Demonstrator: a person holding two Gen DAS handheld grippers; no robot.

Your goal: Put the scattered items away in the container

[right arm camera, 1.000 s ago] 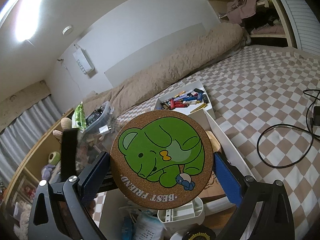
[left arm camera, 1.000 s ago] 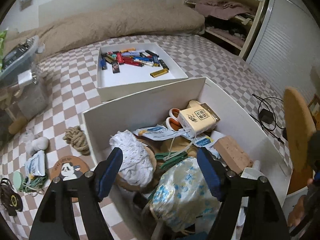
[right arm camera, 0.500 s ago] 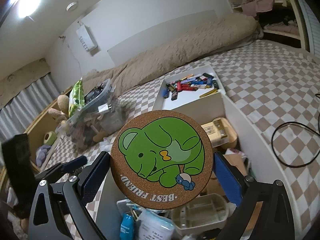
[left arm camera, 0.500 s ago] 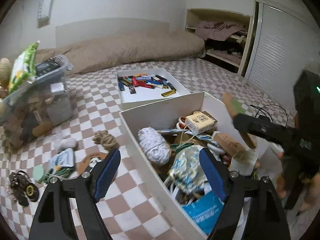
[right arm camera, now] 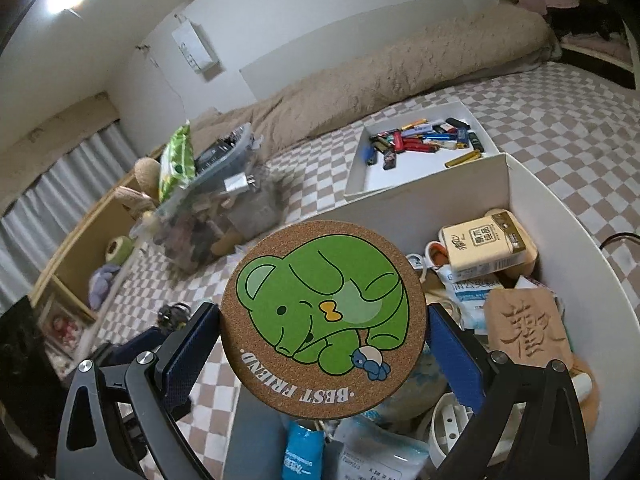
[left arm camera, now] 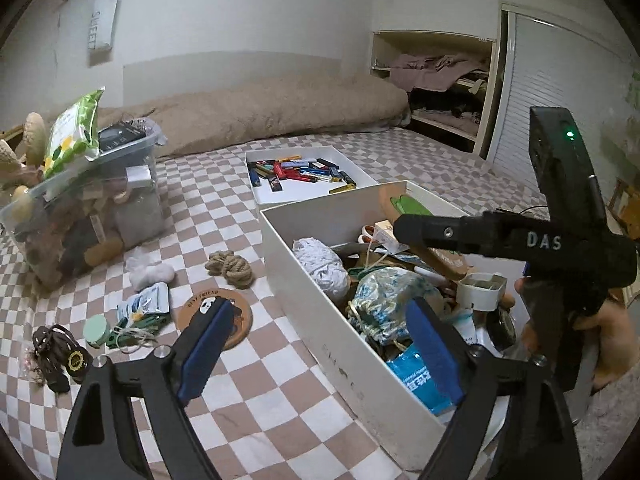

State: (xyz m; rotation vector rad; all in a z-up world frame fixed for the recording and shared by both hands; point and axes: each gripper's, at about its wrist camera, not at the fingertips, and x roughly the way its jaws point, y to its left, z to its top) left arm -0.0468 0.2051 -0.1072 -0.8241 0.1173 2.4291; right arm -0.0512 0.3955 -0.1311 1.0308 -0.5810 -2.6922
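My right gripper (right arm camera: 322,340) is shut on a round cork coaster (right arm camera: 324,312) printed with a green bear, and holds it over the full white box (right arm camera: 440,196). The left wrist view shows that gripper (left arm camera: 500,236) and the coaster's edge (left arm camera: 440,258) above the box's contents. My left gripper (left arm camera: 320,304) straddles the box's near wall (left arm camera: 320,320); its jaws are opening with nothing between them. Scattered on the checked cover left of the box lie a panda coaster (left arm camera: 236,312), a rope knot (left arm camera: 230,266), a white cloth (left arm camera: 150,272), a packet (left arm camera: 144,306), a mint lid (left arm camera: 96,330) and a dark cord bundle (left arm camera: 56,350).
A clear plastic bin (left arm camera: 80,216) packed with things stands at the left. Behind the box sits a shallow white tray (left arm camera: 304,172) of lighters. A rolled beige blanket (left arm camera: 280,108) runs along the back wall. A hand (left arm camera: 612,340) grips the right tool.
The left gripper has drawn back and leftward from over the box, bringing the scattered items into view, and its jaws have widened. The right gripper has carried the green coaster over the box.
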